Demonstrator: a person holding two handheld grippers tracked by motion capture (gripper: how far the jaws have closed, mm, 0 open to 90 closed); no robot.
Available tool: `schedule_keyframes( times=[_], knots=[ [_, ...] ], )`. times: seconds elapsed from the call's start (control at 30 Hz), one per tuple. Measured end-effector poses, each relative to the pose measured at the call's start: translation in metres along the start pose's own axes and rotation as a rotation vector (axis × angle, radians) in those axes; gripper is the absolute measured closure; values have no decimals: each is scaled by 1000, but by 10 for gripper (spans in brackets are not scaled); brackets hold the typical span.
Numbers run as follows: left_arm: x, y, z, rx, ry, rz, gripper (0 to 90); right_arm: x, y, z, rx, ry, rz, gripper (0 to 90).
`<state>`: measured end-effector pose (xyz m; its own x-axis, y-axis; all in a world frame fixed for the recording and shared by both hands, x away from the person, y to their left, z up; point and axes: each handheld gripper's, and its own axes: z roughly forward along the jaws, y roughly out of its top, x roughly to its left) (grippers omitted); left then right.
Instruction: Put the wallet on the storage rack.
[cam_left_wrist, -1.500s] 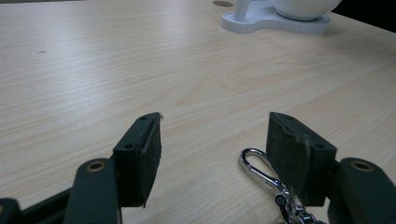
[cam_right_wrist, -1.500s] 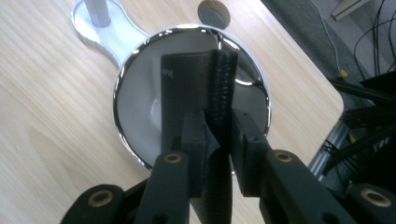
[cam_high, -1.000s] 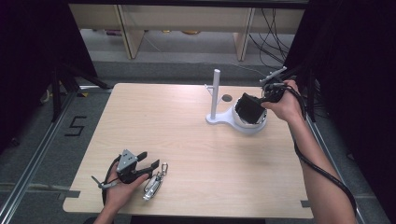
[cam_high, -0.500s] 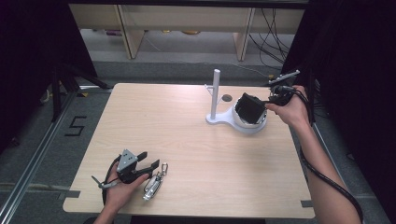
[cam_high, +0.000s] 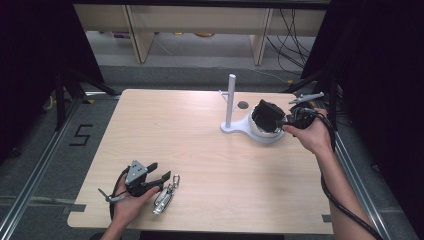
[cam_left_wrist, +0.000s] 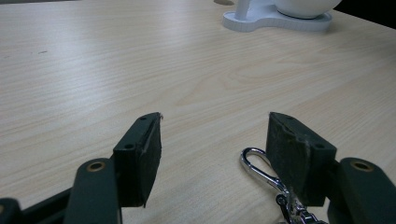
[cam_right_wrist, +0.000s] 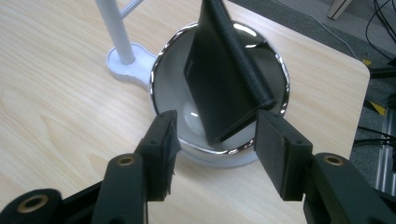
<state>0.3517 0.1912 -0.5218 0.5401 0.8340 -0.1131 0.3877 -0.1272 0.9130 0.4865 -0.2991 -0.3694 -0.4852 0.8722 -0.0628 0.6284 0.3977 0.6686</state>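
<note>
Wooden counter (cam_high: 210, 150), pale grain. Left tool (cam_high: 159, 176) lay low at the near-left of the counter, gripped in the person's left hand (cam_high: 127, 205); its jaws stood apart with nothing between them. A silver snap-hook clip (cam_high: 165, 196) lay flat on the counter just beside the right-hand jaw, its loop touching or nearly touching the pad in the left gripper view; could not tell which. Right tool (cam_high: 284, 122) sat at the far-right, held in the right hand (cam_high: 312, 135), jaws apart and facing a chrome-rimmed white bowl (cam_right_wrist: 219, 154). A black folded object (cam_right_wrist: 219, 88), ribbed along one edge, stood tilted inside the bowl, its lower corner down between the jaws but not clamped. The bowl shared a white base with an upright white post (cam_high: 230, 100).
</note>
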Motion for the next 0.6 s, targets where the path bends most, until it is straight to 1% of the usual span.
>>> schedule_keyframes(
  times=[0.03, 0.07, 0.1, 0.17, 0.2, 0.23, 0.27, 0.3, 0.37, 0.4, 0.43, 0.47, 0.5, 0.57, 0.6],
  knots=[
    [0, 0, 0, 2, 0, -1, 357, 2, -4, 0, -9, -7, -6, 495],
    [0, 0, 0, 7, 3, 2, 357, 4, -8, 0, -7, 5, 11, 491],
    [0, 0, 1, 3, -4, 2, 358, 7, -13, 0, -10, 7, 15, 489],
    [0, 0, 1, 1, -3, 4, 358, 11, -21, 0, -27, 8, 32, 485],
    [0, 0, 1, 2, -3, 5, 358, 13, -26, 0, -25, 9, 26, 485],
    [0, 0, 1, 1, -2, 4, 358, 16, -30, 1, -24, 9, 33, 483],
    [0, 0, 1, 0, -2, 3, 358, 17, -34, 2, -38, 3, 11, 479],
    [0, 0, 1, 0, -1, 2, 358, 20, -37, 2, -33, 11, 38, 478],
    [0, 0, 1, 1, -1, 2, 358, 23, -45, 3, -52, 14, 26, 473],
    [-1, 0, 1, 1, -1, 3, 359, 25, -47, 2, -53, 16, 50, 473],
    [-1, 0, 1, 2, -1, 4, 359, 25, -52, 3, -71, 16, 26, 473],
    [-1, 0, 1, 3, -1, 5, 359, 27, -54, 2, -61, 22, 39, 472],
    [-1, 0, 1, 2, -1, 4, 359, 29, -57, 3, -64, 26, 46, 470],
    [-1, 0, 1, -1, -2, 2, 358, 29, -64, 3, -79, 22, 34, 468],
    [-1, 0, 0, 2, 3, 0, 358, 29, -66, 4, -100, 24, 26, 467]
  ],
)
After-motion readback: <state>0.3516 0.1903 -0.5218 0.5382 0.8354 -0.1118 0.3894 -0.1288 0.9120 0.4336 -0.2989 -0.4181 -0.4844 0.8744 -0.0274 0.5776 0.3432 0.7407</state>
